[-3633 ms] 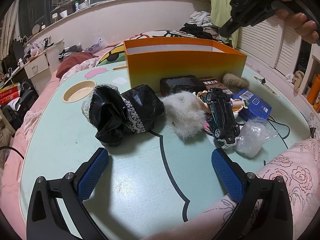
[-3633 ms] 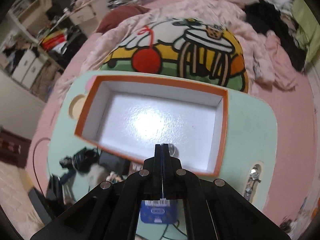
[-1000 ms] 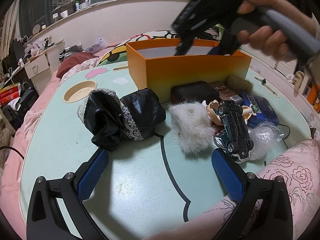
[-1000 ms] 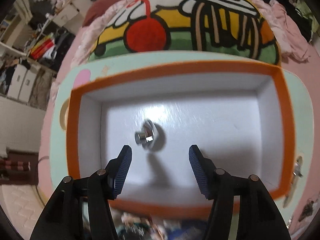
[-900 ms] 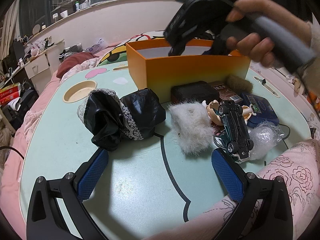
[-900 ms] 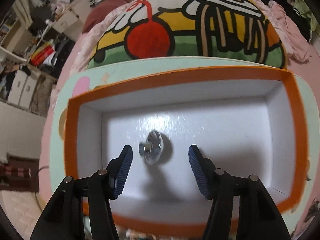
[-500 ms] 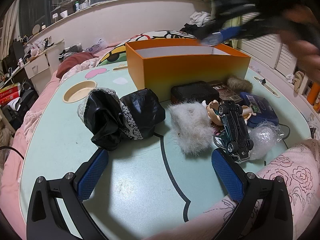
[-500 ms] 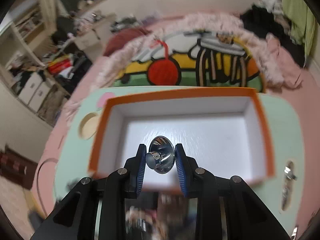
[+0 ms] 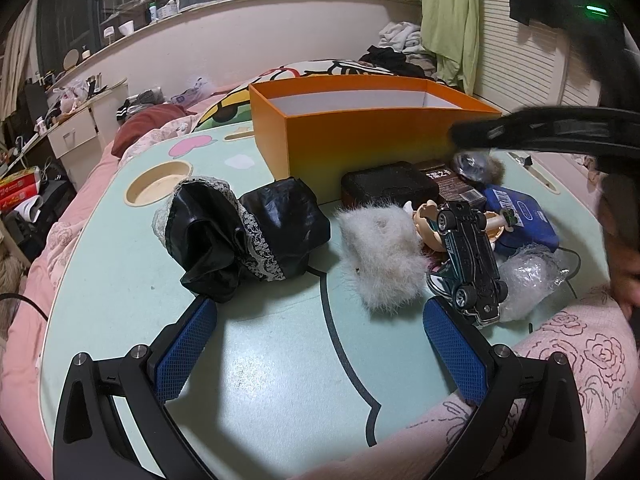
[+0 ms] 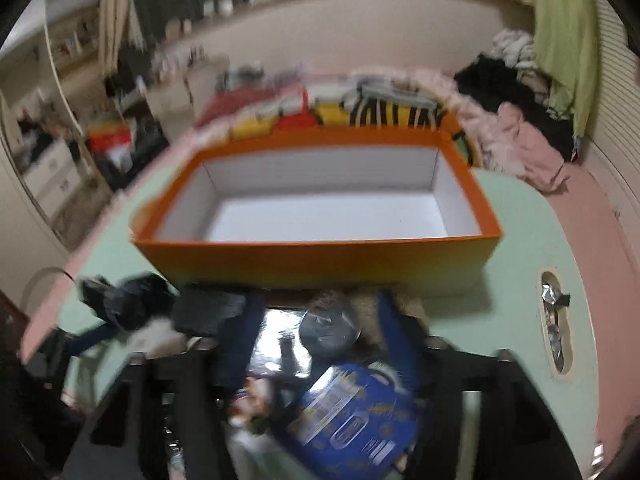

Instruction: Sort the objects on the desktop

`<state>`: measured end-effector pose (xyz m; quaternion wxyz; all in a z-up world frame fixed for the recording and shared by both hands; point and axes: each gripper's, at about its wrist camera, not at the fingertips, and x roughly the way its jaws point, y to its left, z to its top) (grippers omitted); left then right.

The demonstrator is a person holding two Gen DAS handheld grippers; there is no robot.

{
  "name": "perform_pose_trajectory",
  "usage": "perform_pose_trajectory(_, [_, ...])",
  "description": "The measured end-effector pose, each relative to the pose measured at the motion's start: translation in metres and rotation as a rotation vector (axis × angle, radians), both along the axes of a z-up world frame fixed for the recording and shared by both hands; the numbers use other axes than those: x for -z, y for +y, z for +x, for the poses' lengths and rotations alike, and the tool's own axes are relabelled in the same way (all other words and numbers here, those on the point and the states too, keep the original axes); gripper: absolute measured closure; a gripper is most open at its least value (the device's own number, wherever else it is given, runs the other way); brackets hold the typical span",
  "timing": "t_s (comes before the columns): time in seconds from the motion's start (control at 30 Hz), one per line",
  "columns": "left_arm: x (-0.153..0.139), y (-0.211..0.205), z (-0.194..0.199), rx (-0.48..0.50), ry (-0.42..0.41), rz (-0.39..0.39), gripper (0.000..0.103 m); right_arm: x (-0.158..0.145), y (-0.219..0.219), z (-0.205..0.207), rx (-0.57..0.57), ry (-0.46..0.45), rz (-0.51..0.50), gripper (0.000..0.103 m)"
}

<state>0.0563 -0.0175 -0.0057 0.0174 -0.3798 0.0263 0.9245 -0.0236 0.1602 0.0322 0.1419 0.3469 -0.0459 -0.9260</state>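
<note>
An orange box point(image 9: 360, 128) with a white, bare inside point(image 10: 320, 216) stands at the back of the mint table. In front of it lie a black lace cloth point(image 9: 240, 232), a white fur piece point(image 9: 380, 256), a dark toy car point(image 9: 468, 256), a blue packet point(image 9: 520, 220) and a black case point(image 9: 390, 184). My left gripper point(image 9: 320, 344) is open and empty, low over the table front. My right gripper point(image 10: 320, 336) is blurred by motion, open, above the pile; a shiny metal piece point(image 10: 330, 330) shows between its fingers, and also in the left wrist view point(image 9: 472, 166).
A crumpled clear wrap point(image 9: 528, 280) and a cable lie at the right. A round cup recess point(image 9: 160, 188) is at the table's left, a slot point(image 10: 554, 320) at its right. Pink bedding point(image 9: 560, 360) borders the table.
My right gripper dropped the metal piece into the box, shut on it again, then pulled back out of the box and down over the pile, jaws wider now. The left gripper has not moved.
</note>
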Motion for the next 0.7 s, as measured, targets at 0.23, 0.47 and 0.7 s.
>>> perform_pose_trajectory(0.23, [0.001,0.002,-0.002,-0.001,-0.006,-0.001,0.0,0.012,0.026,0.075,0.013,0.063,0.035,0.022])
perform_pose_trajectory(0.47, [0.002,0.002,-0.004,0.003,-0.014,0.0,0.0,0.056,0.021,0.076,0.028,-0.078,0.145,0.0])
perform_pose_trajectory(0.7, [0.003,0.001,-0.005,0.006,-0.02,0.003,0.0,0.055,0.021,0.076,0.031,-0.075,0.166,0.0])
